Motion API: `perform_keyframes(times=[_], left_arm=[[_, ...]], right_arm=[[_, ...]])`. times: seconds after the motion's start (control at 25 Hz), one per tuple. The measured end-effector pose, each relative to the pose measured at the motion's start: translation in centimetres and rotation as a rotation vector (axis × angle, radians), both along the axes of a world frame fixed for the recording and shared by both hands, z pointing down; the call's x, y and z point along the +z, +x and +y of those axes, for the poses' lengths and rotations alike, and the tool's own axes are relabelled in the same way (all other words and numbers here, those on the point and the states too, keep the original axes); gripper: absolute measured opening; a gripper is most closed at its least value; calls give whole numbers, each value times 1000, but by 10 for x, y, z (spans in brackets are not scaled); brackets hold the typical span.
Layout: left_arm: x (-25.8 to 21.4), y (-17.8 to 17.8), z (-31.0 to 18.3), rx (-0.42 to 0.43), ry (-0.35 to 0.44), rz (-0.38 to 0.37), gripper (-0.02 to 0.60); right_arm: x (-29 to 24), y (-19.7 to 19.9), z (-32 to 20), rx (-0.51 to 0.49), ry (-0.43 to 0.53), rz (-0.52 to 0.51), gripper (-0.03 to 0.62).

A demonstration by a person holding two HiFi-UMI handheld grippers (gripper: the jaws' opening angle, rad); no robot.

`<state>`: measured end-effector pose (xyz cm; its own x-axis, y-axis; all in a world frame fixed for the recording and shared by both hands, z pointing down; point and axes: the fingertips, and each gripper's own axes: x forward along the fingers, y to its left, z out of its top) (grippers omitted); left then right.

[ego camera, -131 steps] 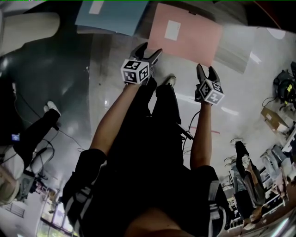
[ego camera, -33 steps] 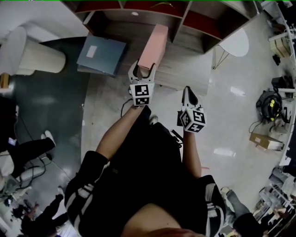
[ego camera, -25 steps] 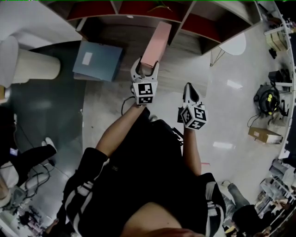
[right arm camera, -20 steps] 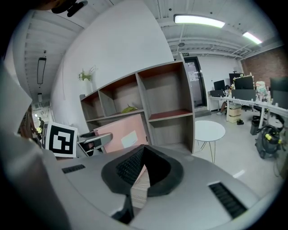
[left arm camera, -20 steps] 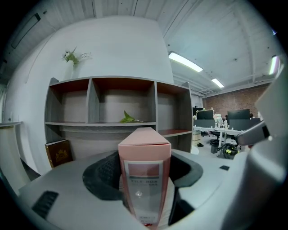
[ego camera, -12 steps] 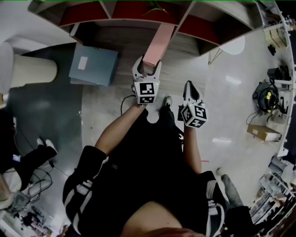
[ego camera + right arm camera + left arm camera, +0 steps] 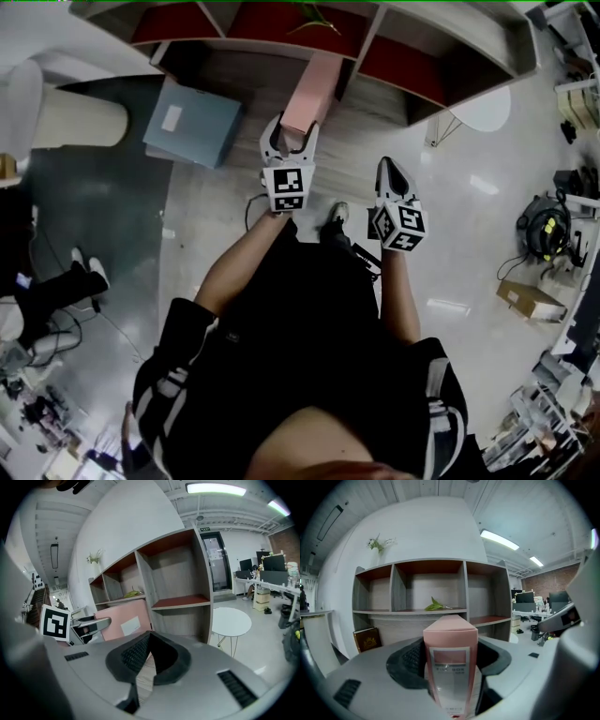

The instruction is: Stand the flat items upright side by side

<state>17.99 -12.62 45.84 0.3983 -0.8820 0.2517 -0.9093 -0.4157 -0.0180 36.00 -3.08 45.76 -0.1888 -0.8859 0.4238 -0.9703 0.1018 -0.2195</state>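
Note:
A pink file box is held spine-up in my left gripper, whose jaws press on its two broad faces. It points toward the low wooden shelf unit. In the left gripper view the pink box fills the gap between the pads, its white label facing the camera. A blue file box lies flat on the low wood platform to the left. My right gripper hangs to the right, shut and empty. In the right gripper view its jaws meet, and the pink box shows beyond them.
The shelf unit has open compartments with red-brown floors; a dark book leans in the lower left one. A white round table stands to the right of the shelf, a white cylinder to the left. Bags and boxes lie at far right.
Five seconds ago the pink box lay flat with both grippers at its near edge; now it stands on edge in the left gripper near the shelf. Over the last second little has moved.

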Motion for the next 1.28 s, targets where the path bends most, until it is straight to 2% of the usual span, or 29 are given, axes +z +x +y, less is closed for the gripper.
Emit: perform_keyframes(times=[0.76, 1.28], left_arm=[[9, 49, -21, -79, -5, 18, 296], [22, 65, -45, -71, -8, 51, 296]], right_arm=[[13, 49, -8, -15, -8, -28, 25], [19, 66, -17, -23, -13, -32, 25]])
